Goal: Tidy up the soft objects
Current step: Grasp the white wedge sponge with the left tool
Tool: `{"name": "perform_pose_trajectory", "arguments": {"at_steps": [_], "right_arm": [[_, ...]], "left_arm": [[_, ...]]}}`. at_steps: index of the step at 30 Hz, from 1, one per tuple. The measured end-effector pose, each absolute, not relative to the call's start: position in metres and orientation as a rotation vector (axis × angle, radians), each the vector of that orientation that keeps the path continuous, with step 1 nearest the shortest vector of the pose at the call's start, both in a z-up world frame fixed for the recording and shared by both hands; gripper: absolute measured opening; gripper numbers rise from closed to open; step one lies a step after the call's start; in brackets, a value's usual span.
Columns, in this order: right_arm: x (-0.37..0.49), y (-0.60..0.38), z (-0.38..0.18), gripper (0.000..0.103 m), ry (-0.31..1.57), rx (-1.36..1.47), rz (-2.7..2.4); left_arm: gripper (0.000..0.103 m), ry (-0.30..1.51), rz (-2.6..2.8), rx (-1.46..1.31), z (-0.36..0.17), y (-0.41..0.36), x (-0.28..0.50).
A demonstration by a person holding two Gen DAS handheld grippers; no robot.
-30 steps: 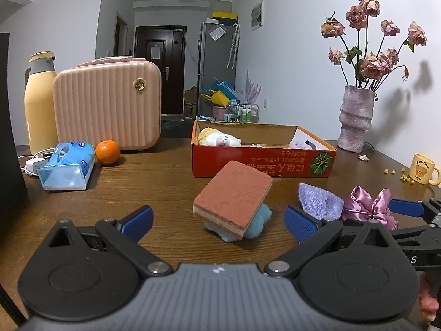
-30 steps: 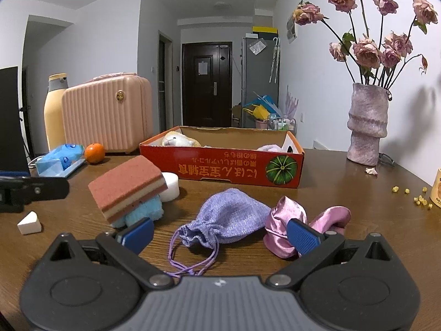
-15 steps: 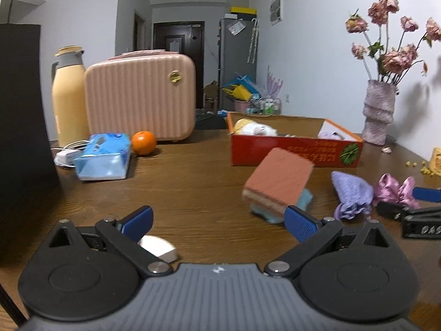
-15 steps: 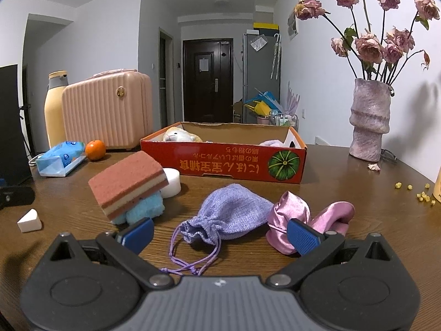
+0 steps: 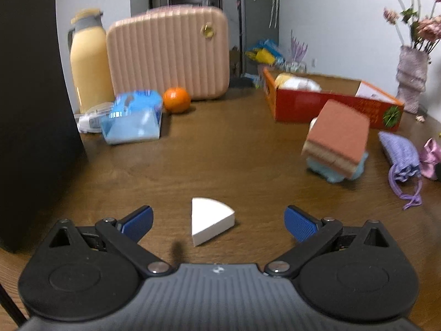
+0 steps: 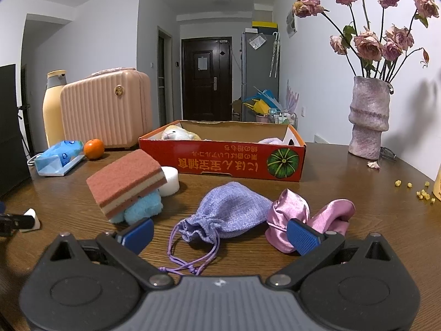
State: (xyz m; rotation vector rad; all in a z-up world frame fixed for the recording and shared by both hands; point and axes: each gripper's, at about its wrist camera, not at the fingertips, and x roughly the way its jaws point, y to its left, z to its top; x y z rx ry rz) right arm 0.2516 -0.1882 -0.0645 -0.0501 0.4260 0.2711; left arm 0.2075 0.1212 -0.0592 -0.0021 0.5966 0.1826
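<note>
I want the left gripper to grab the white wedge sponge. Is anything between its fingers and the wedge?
Nothing visible. The left gripper is open, and the white wedge sponge lies on bare table between its fingers.

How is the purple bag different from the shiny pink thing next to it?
The purple bag is lilac, with a rough woven look; the shiny pink thing is glossy and smooth like satin. The purple bag has a drawstring trailing from its gathered mouth; the pink thing shows none. The bag is one plump pouch; the pink thing is bunched up with two puffy ends. Both are soft and lie on the brown table, in front of the red box.
</note>
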Motion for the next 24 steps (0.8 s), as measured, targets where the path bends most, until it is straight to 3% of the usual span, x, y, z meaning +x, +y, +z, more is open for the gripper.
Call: {"name": "perform_pose_trajectory", "arguments": {"at_steps": [7, 16, 20, 24], "right_arm": [[0.252, -0.189, -0.065, 0.103, 0.429, -0.051, 0.268], [0.253, -0.189, -0.065, 0.103, 0.429, -0.050, 0.267], [0.253, -0.190, -0.065, 0.103, 0.430, -0.048, 0.266], [0.254, -0.191, -0.065, 0.103, 0.431, -0.046, 0.265]], "left_arm": [[0.101, 0.704, 0.178, -0.049, -0.077, 0.142, 0.232], [0.067, 0.718, 0.156, -0.093, -0.080, 0.151, 0.237], [0.036, 0.709, 0.156, -0.082, -0.079, 0.149, 0.237], [0.034, 0.700, 0.148, -0.070, -0.078, 0.146, 0.235]]}}
